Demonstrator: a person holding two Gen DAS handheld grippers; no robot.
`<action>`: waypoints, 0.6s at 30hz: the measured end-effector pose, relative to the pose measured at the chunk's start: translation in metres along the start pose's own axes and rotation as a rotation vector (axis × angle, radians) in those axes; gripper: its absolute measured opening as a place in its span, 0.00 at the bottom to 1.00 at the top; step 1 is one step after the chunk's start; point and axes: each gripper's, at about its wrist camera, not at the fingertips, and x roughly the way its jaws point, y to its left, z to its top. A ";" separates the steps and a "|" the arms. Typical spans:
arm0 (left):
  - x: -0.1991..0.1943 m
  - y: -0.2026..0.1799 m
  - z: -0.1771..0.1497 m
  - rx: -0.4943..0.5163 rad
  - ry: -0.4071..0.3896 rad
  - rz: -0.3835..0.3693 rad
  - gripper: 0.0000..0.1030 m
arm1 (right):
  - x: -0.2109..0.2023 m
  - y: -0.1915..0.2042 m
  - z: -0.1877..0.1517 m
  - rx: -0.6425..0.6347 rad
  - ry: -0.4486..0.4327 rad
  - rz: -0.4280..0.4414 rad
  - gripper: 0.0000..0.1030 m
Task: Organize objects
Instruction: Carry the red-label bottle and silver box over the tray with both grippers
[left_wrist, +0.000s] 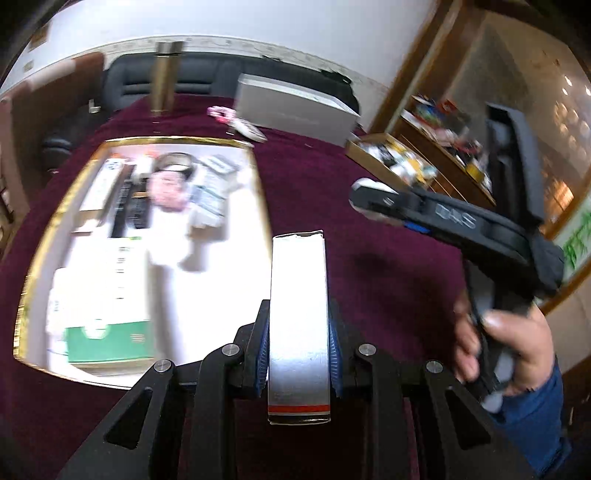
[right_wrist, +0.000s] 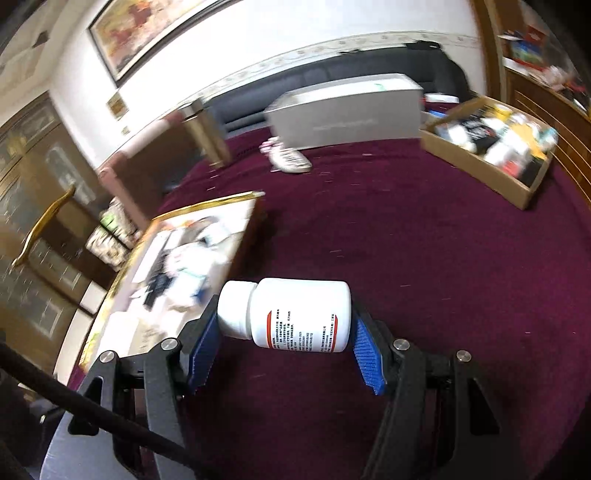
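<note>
My left gripper (left_wrist: 298, 339) is shut on a narrow silver box (left_wrist: 298, 317) with a red stripe, held upright above the maroon cloth. My right gripper (right_wrist: 286, 339) is shut on a white pill bottle (right_wrist: 291, 314) lying sideways, cap to the left, its ends pressed by the blue pads (right_wrist: 367, 363). A gold-rimmed white tray (left_wrist: 147, 142) holds several boxes and packets; it lies to the left in both views, tray (right_wrist: 207, 203). In the left wrist view the right gripper (left_wrist: 373, 201) and the hand (left_wrist: 506, 350) holding it show at right.
A cardboard box (right_wrist: 476, 162) full of mixed items sits at the far right on the maroon tablecloth (right_wrist: 424, 240). A grey carton (right_wrist: 347, 110), a gold flask (right_wrist: 207, 136) and a small pink-white item (right_wrist: 288, 157) stand at the back. A dark sofa lies behind the table.
</note>
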 end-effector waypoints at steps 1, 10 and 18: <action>0.001 0.009 0.002 -0.020 -0.008 0.012 0.22 | 0.001 0.010 -0.001 -0.012 0.005 0.016 0.62; 0.010 0.048 0.001 -0.101 -0.001 0.043 0.22 | 0.030 0.074 -0.014 -0.076 0.099 0.129 0.62; 0.024 0.056 -0.003 -0.130 0.022 0.084 0.22 | 0.057 0.093 -0.016 -0.022 0.186 0.215 0.62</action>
